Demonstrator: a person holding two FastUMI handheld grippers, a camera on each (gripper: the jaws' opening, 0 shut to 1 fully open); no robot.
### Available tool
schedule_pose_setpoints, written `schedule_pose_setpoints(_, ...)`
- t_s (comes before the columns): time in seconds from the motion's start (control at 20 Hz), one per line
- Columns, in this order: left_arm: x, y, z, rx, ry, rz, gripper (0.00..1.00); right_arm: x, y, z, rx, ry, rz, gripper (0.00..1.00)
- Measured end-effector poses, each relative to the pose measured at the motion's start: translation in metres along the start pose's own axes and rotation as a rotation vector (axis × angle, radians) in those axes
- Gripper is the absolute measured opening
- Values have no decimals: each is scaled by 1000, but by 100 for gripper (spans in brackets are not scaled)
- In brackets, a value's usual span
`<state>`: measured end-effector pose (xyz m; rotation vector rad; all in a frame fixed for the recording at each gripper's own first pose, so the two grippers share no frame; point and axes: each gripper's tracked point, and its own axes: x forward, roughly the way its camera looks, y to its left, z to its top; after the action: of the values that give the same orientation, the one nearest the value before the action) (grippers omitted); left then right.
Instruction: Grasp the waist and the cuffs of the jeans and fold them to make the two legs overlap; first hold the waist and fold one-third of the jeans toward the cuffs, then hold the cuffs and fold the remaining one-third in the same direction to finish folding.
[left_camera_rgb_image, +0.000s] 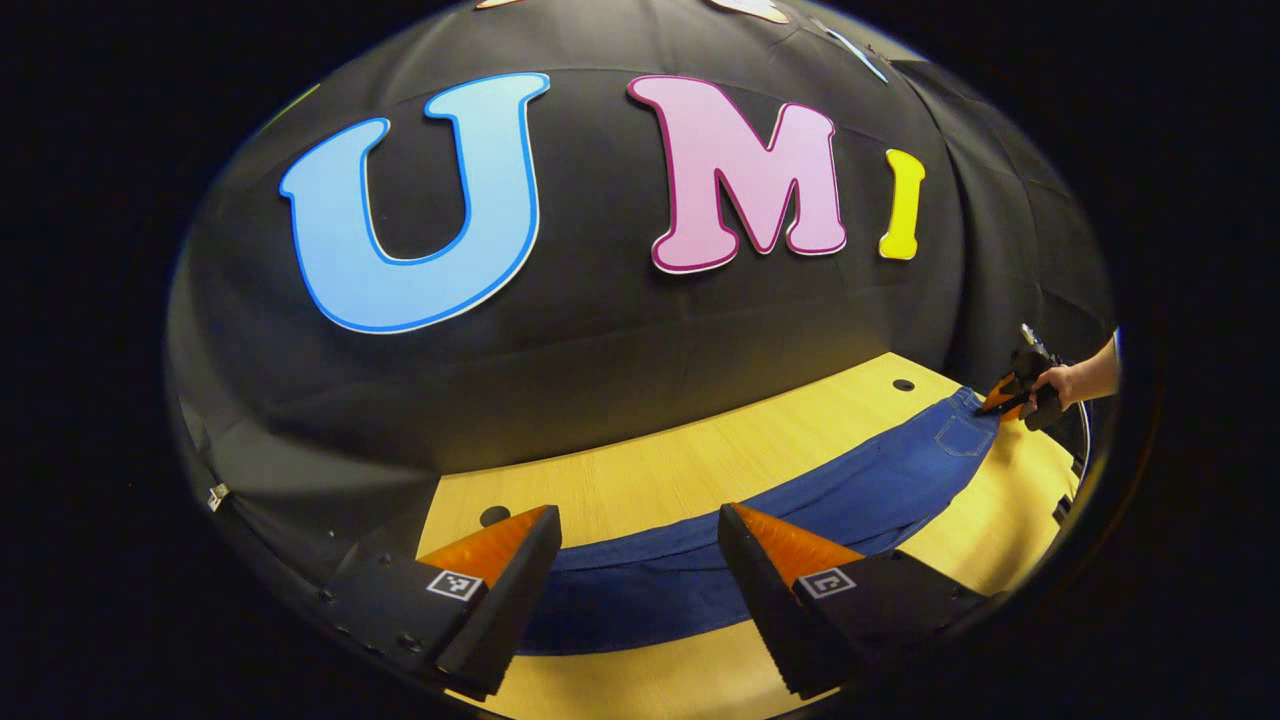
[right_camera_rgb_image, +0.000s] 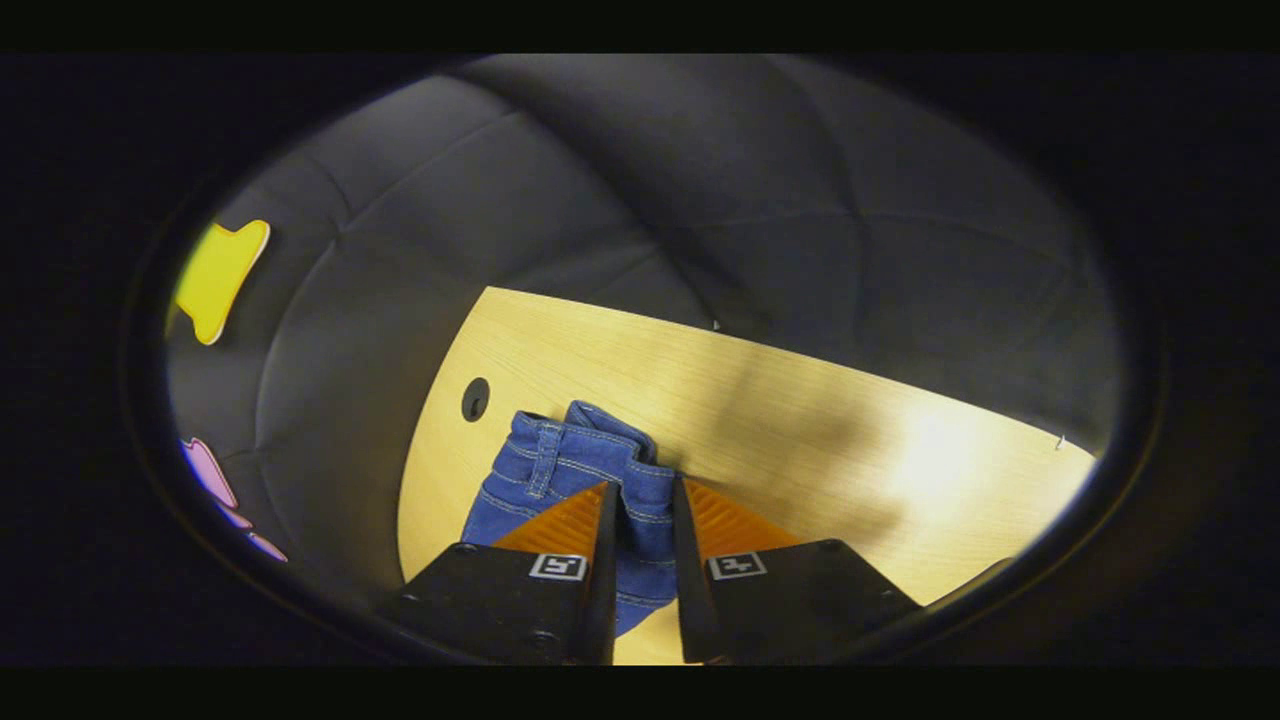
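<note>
Jeans (left_camera_rgb_image: 800, 510) lie stretched flat along the wooden table (left_camera_rgb_image: 700, 460), cuffs near, waist far right. Left gripper (left_camera_rgb_image: 640, 525) hangs spread wide above the cuff end, touching nothing. Right gripper (right_camera_rgb_image: 645, 500), seen far right in the left gripper view with a hand (left_camera_rgb_image: 1060, 385) holding it, pinches the bunched waistband (right_camera_rgb_image: 580, 450) between both fingers.

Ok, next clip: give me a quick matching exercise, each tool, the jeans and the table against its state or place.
Things:
1. left tool
2. right tool
3. jeans
4. table

States:
A. lying stretched out along the wood
B. open, above the cuff end
C. pale wood with a round hole
D. closed on the waistband

Pairs: 1-B, 2-D, 3-A, 4-C
</note>
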<state>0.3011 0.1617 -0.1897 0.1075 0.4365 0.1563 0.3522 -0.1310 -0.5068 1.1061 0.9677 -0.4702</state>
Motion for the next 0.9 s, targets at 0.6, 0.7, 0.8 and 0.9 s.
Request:
schedule_pose_setpoints(0.6, -48, 30, -15, -93, -56, -60, 99, -92, 116, -23, -439, -236, 197, 15)
schedule_pose_setpoints(0.7, -62, 53, -22, -105, -60, -54, 99, -124, 145, -42, -525, -271, 236, 15)
schedule_pose_setpoints(0.8, -77, 73, -30, -110, -66, -43, 99, -155, 168, -64, -575, -297, 293, 15)
schedule_pose_setpoints(0.9, -90, 91, -41, -113, -66, -30, 99, -182, 189, -82, -618, -310, 344, 14)
